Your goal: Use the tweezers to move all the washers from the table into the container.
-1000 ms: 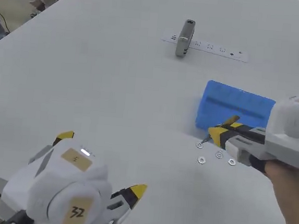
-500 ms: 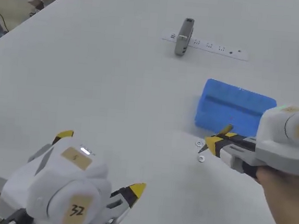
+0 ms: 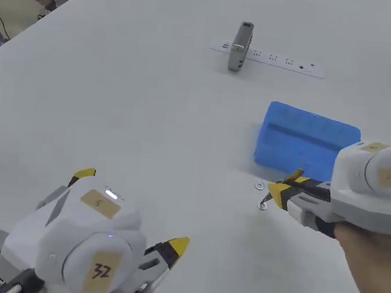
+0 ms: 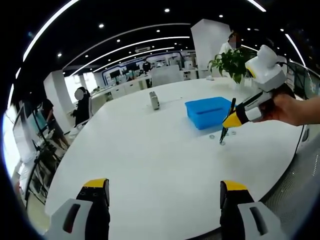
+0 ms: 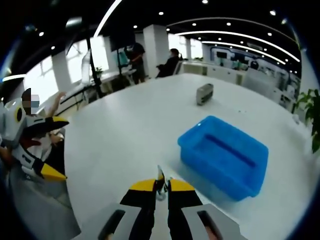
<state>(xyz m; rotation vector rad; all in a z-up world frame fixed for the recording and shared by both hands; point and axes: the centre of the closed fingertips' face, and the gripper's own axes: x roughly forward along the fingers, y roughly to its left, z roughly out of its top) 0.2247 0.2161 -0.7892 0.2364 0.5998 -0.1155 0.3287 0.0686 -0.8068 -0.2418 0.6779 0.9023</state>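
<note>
In the head view, my right gripper [image 3: 284, 184] is shut on thin black tweezers [image 3: 270, 197]. Their tip touches down at a small metal washer [image 3: 263, 206] on the white table [image 3: 150, 115], and another washer [image 3: 259, 186] lies just beyond it. The blue container [image 3: 306, 139] stands right behind them. The right gripper view shows the jaws closed around the tweezers [image 5: 160, 181], with the container [image 5: 225, 155] ahead on the right. My left gripper [image 3: 133, 211] hangs open and holds nothing near the table's front edge. From its own view, the tweezers [image 4: 227, 120] point down at a washer [image 4: 222, 143].
A white power strip [image 3: 271, 59] lies at the far side with a grey block [image 3: 240, 46] standing on its left end. In the gripper views, people sit at desks in the office beyond the table, and a potted plant [image 4: 227, 62] stands past the container.
My right gripper has slid left and nearer, taking the tweezer tip from the farther washer to the nearer one. It now covers the two washers on the right. The left gripper stays put.
</note>
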